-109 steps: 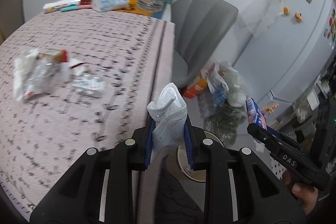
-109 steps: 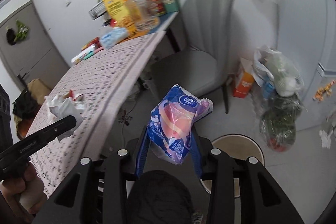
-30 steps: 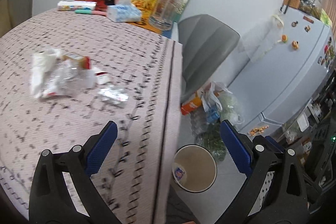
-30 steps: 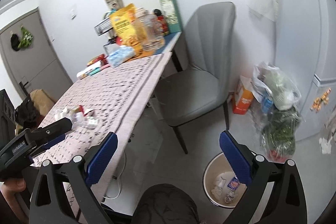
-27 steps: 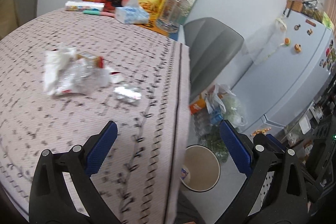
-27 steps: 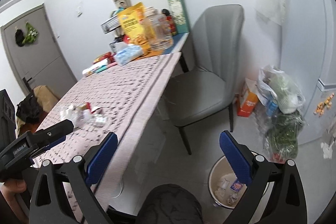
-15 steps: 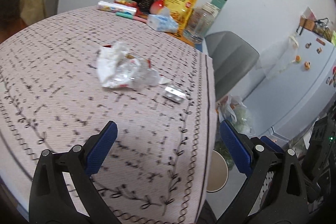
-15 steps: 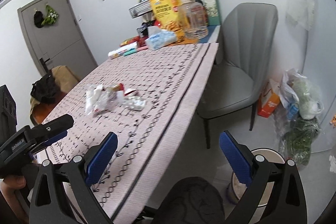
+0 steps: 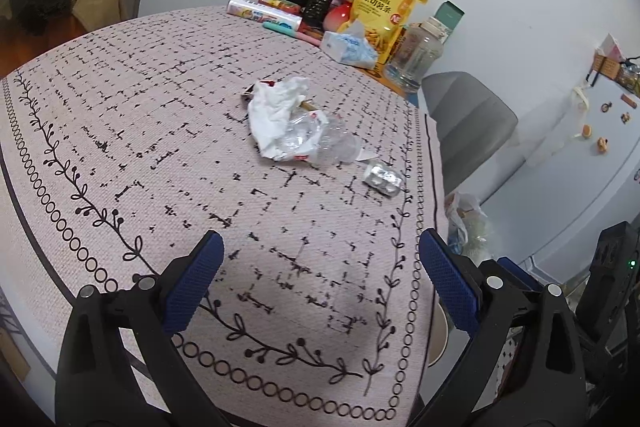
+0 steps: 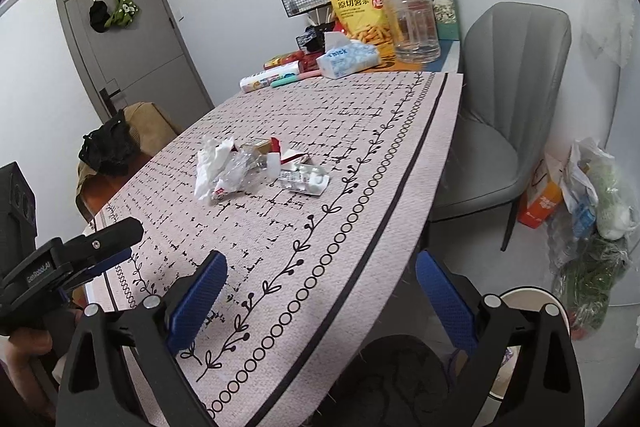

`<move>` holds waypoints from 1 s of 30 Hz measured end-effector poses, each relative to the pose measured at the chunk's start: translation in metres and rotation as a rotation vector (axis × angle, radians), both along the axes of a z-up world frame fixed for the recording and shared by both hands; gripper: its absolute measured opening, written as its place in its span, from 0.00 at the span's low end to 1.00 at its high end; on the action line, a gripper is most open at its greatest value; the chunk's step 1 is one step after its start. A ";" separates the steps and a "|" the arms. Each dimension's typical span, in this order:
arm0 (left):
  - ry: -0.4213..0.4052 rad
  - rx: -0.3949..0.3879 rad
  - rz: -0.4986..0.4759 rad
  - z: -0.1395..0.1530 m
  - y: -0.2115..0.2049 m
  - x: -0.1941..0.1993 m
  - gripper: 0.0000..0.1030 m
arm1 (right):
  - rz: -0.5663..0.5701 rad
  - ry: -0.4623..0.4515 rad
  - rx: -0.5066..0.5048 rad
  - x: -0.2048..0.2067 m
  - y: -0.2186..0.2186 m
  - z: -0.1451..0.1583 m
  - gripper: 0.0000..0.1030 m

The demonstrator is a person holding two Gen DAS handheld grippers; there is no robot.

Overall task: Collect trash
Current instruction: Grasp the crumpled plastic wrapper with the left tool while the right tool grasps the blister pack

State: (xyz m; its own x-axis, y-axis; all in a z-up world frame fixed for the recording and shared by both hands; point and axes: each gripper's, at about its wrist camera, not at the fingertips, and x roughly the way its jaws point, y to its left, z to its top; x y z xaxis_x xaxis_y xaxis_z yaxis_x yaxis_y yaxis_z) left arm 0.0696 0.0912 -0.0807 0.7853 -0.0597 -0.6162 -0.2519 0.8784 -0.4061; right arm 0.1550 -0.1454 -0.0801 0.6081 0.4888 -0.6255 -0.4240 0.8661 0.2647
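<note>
Here, nearest to the cameras, both claws are spread wide and carry nothing; the left gripper (image 9: 320, 279) hangs over the near part of the patterned tablecloth (image 9: 132, 131), and the right gripper (image 10: 322, 291) hangs over the table's near right edge, half above the floor. Low at the right, beside the table, the rim of the trash bin (image 10: 528, 294) shows behind the right claw; what lies inside it cannot be seen from here.

Farther on, in the middle of the cloth, the trash waits in one loose heap: a crumpled white tissue (image 9: 276, 109), touching a crushed clear plastic wrapper (image 9: 316, 143) with red print, a small red and white carton (image 10: 290, 157) among them, and a foil blister pack (image 9: 382, 179) just beside the heap, nearest to the table edge.

I judge that this heap is what remains to collect, and neither claw touches it yet; the blister pack seems the easiest first pick.

At the far end stand a tissue pack (image 9: 348, 47), a yellow snack bag (image 9: 386, 15) and a clear jar (image 9: 416, 53); these look like goods to keep, not trash.
</note>
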 end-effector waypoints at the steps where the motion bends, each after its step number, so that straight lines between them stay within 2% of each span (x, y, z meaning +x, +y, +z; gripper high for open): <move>1: 0.004 -0.002 0.006 -0.003 0.004 0.001 0.94 | 0.003 0.005 -0.002 0.002 0.002 -0.001 0.88; 5: 0.014 -0.019 0.015 -0.010 0.013 0.006 0.94 | 0.016 0.035 -0.007 0.010 0.011 -0.008 0.81; 13: 0.035 -0.015 0.035 -0.016 0.029 0.038 0.85 | 0.035 0.059 -0.004 0.024 0.024 -0.015 0.76; 18: 0.029 -0.047 0.075 -0.014 0.047 0.058 0.69 | 0.033 0.061 0.002 0.037 0.026 -0.016 0.75; 21: 0.014 -0.053 0.083 -0.012 0.055 0.069 0.68 | 0.030 0.081 -0.015 0.049 0.033 -0.020 0.74; 30: 0.045 -0.099 0.100 -0.026 0.068 0.116 0.65 | 0.023 0.102 0.031 0.076 0.048 -0.018 0.72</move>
State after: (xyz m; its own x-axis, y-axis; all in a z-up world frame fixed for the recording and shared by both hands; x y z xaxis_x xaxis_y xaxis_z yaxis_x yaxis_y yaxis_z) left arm 0.1852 0.1596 -0.1066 0.7620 -0.0446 -0.6460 -0.3562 0.8043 -0.4756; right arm 0.2314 -0.0972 -0.0985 0.5304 0.5219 -0.6680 -0.4129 0.8473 0.3341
